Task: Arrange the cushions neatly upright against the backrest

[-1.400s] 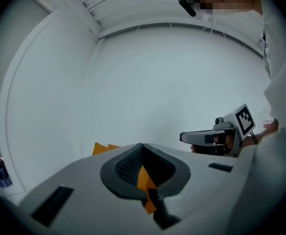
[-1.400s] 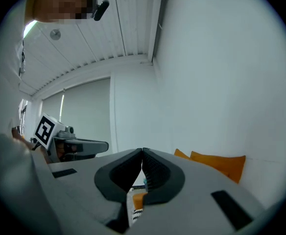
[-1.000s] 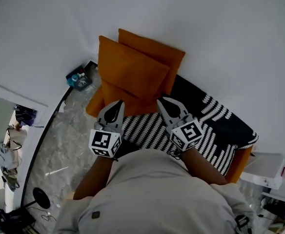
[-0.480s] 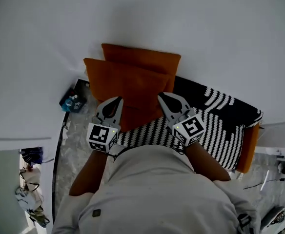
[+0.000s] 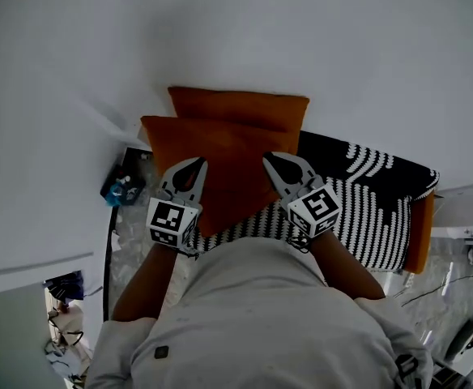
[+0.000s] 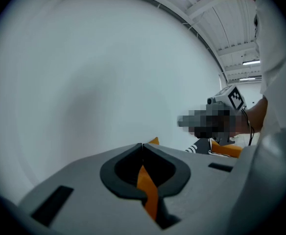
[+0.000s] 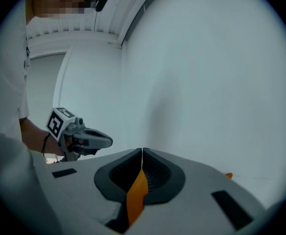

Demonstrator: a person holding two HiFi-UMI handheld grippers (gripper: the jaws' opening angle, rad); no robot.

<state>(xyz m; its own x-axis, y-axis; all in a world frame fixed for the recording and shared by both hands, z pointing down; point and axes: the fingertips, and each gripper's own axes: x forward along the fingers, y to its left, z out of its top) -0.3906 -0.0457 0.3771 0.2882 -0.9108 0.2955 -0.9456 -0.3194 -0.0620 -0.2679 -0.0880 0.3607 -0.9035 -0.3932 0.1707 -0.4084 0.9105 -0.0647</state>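
An orange sofa wore a black-and-white striped throw over its seat; the rear orange cushion stood at its far left end.

striped throw, marble floor, white wall

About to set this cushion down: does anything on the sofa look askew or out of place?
Only the front orange cushion: pinched at its edges by the left tool and right tool, it sits offset to the left of the rear cushion rather than lined up with it. Nothing looks spilled or damaged.
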